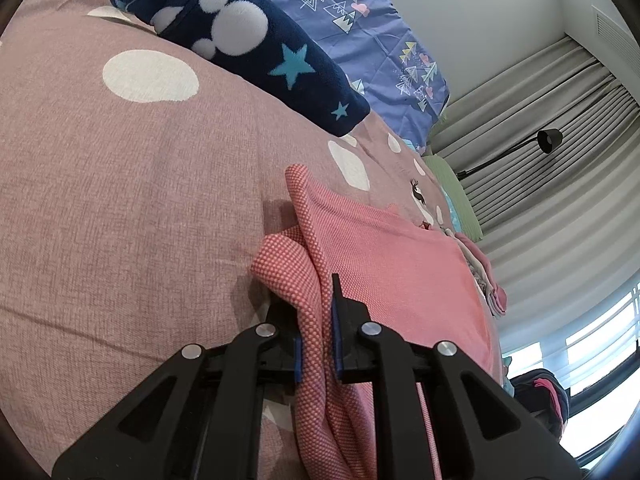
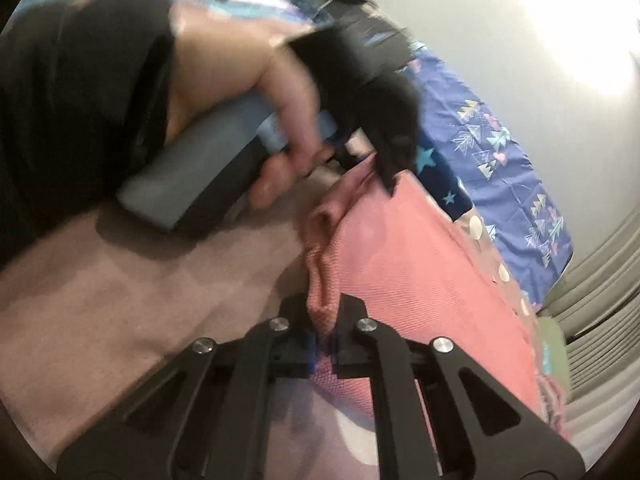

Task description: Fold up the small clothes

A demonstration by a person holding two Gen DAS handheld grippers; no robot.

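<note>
In the left wrist view, the left gripper is clamped on a bunched edge of the pink garment. The cloth passes between the two black fingers, and the blue pads press it from both sides. The garment lies at about 5 o'clock in the picture, on the pink bedsheet with white dots. Its free corner points toward 12 o'clock. A dark blue fleece with stars rests well apart at 11 o'clock, and a purple patterned sheet is behind it at 1 o'clock.

In the right wrist view, which is blurred, the right gripper is closed on another gathered part of the same pink garment. The cloth spreads from the centre toward 4 o'clock. At 10 o'clock, the person's left hand holds the grey handle of the left gripper, whose tip bites the far corner of the garment.

My judgement of the risk: both grips catch bunched cloth and not a flat single edge. If the two hands pull apart unevenly, a layer can slip out and the fold becomes crooked. A fast lift can also drag the bedsheet into wrinkles under the garment.
</note>
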